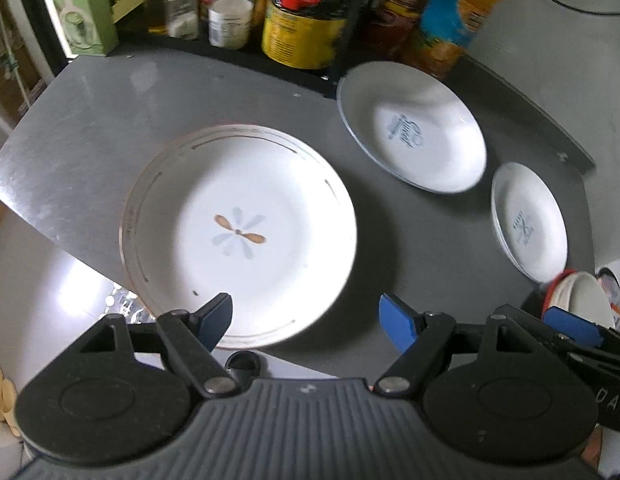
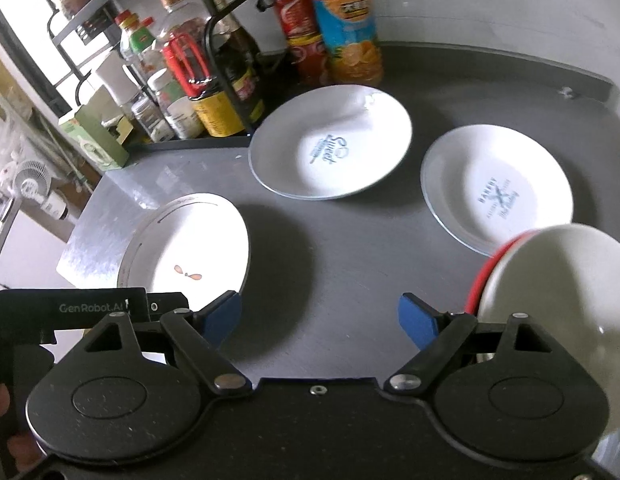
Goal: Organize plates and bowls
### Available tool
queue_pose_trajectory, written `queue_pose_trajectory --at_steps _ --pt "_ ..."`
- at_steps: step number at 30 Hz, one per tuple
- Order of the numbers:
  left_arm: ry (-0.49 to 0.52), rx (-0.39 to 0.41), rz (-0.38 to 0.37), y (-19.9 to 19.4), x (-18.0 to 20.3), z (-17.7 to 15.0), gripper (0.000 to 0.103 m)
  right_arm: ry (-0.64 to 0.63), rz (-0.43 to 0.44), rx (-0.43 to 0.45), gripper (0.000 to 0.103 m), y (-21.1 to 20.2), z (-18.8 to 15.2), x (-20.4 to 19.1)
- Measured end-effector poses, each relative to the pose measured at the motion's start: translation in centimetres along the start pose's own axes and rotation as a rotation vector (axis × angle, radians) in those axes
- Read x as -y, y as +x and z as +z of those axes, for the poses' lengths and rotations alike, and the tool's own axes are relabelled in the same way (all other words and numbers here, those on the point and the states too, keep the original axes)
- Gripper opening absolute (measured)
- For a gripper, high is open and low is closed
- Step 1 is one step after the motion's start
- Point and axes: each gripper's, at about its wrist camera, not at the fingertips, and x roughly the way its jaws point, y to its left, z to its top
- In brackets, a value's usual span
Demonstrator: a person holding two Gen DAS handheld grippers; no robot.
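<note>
Holding both claws spread and empty: my left claw (image 1: 306, 320) over flower plate (image 1: 246, 236), my right claw (image 2: 320, 320) beside red-rimmed bowl (image 2: 550, 276), grey bench (image 2: 330, 248)

Home kitchen; grey counter (image 2: 330, 280); condiment rack (image 2: 158, 80); plates (image 2: 330, 148).

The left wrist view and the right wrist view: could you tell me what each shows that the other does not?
Only the left wrist view shows the flower plate whole. Only the right shows a small fan and readable print on the Sweet plate and Bakery plate. Both show three plates, the red-rimmed bowl and both open grippers, left and right.
</note>
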Motion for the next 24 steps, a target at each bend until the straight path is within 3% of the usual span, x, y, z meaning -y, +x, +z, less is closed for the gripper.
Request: queue_pose_trajectory --at_steps 10,24 --pt "-0.033 0.004 0.003 0.8 -2.7 2.6 0.079 -0.037 -0.017 -0.019 0.086 2.7 2.4 -1.8" --pt "0.046 0.011 -0.070 3.1 -3.1 7.7 0.079 0.080 -0.100 0.019 0.085 5.1 4.9 -1.0"
